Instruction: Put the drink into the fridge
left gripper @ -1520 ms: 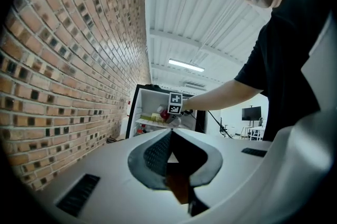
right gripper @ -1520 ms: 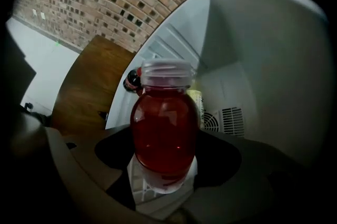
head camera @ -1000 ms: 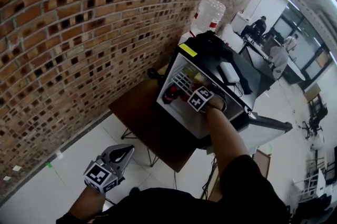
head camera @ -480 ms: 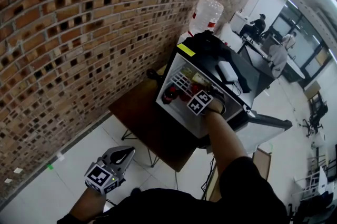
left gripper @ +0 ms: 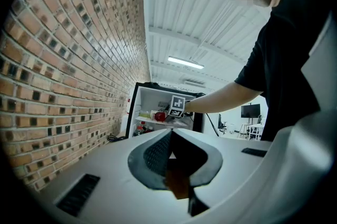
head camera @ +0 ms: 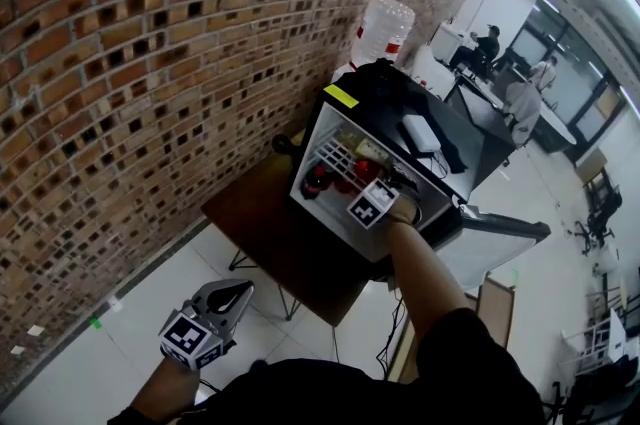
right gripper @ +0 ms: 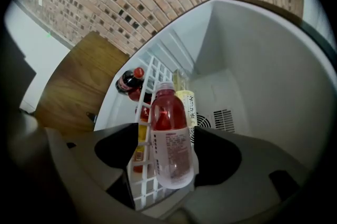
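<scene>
The drink, a clear bottle of red liquid with a white label (right gripper: 168, 138), rests on the white wire shelf (right gripper: 150, 91) inside the small black fridge (head camera: 330, 113). It is between the jaws of my right gripper (right gripper: 167, 136), which are opening; a strip of shelf shows between the left jaw and the bottle. In the head view the right gripper (head camera: 378, 195) reaches into the fridge mouth beside the red drink (head camera: 365, 170). My left gripper (head camera: 236, 293) hangs low over the floor, shut and holding nothing (left gripper: 171, 138).
A yellow can (right gripper: 185, 104) and dark bottles with red caps (right gripper: 129, 80) sit deeper in the fridge. The fridge door (head camera: 490, 248) swings open to the right. The fridge stands on a wooden table (head camera: 260, 223) by a brick wall, with a water dispenser (head camera: 385, 28) behind.
The right gripper has drawn back a little toward the fridge's front edge. The left gripper stays low in much the same place.
</scene>
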{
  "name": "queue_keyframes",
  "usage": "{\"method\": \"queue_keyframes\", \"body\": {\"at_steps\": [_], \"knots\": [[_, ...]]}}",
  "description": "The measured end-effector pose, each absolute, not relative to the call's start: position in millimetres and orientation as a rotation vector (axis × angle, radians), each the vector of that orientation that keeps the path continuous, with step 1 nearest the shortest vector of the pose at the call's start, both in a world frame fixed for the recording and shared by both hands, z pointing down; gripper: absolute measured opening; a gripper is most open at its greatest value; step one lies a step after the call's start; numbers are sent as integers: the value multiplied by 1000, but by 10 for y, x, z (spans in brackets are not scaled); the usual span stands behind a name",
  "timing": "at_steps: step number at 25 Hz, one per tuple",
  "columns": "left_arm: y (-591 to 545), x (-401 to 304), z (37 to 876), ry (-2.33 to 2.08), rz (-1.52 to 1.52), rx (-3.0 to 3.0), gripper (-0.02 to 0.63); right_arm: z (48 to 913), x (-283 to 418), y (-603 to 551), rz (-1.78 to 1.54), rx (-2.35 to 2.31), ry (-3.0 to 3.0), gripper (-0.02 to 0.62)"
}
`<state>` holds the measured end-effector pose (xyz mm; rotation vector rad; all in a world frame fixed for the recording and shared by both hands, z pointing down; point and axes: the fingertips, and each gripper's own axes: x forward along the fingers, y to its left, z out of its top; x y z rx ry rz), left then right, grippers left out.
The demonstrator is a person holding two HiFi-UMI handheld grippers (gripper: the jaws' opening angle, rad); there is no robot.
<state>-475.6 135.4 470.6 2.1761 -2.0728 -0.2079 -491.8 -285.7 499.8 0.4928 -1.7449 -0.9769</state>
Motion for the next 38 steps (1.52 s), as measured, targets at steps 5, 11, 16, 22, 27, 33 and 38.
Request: {"method": "queue_keyframes", "body": {"at_steps": [5, 11, 16, 22, 27, 33, 38], "knots": [[1219, -4605, 4651, -2049, -192, 2203, -6, 4949, -4818, -2461, -971, 409, -1915, 351], [926, -4260, 4535, -2016, -151, 2256, -6, 4642, -4314, -1801, -848, 319, -2186, 351], [590, -3759, 4423, -1993, -120, 2290, -6, 4288, -3615, -1299, -722, 187, -2407, 351], [126, -3060, 4368, -1903, -112, 2302, -6, 3857, -2563, -1071, -322, -29, -2746, 348], [-229, -2437, 4284, -1807, -203, 2321, -6, 3756, -1515, -1102, -28, -150, -2942, 301], [-516, -1768, 4231, -1726, -135, 2395, -6, 3865, -437, -1221, 112, -86, -3080, 191], [-642, -1310, 4283, -1629, -49, 2478, -6, 3952, 156, -1375, 230, 25, -3171, -10]]}}
